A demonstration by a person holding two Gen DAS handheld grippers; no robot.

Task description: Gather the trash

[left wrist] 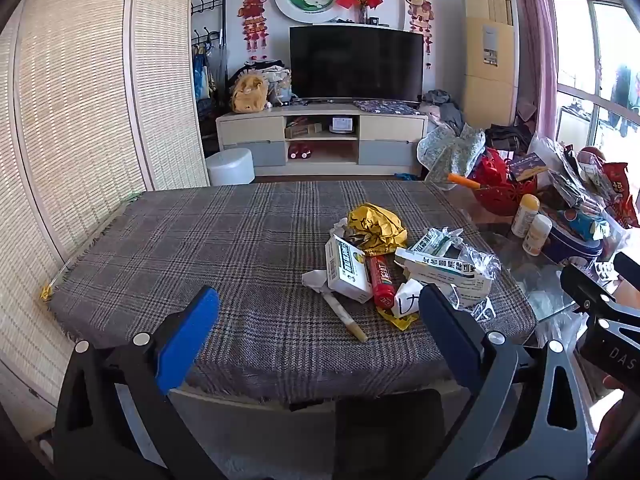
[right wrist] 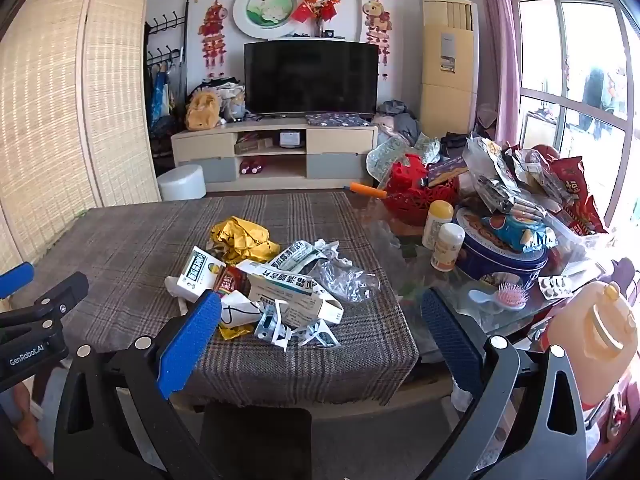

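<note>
1. Left gripper (left wrist: 320, 312) & right gripper (right wrist: 322, 320): both spread wide, nothing held.
2. Trash pile (right wrist: 276, 280) mid plaid cloth (left wrist: 200, 248).
3. Probably light, crushable; pinch yellow foil wad (left wrist: 376, 226) or white box (left wrist: 348, 272) across edges.

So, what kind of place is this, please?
Most likely a home living room: a television on a low TV cabinet, a standing air conditioner by the window, and a plaid-covered table holding crumpled trash.

Daylight is pouring in from the window (right wrist: 568, 80), blowing out its panes, while fisheye distortion is bending and darkening edges.
</note>
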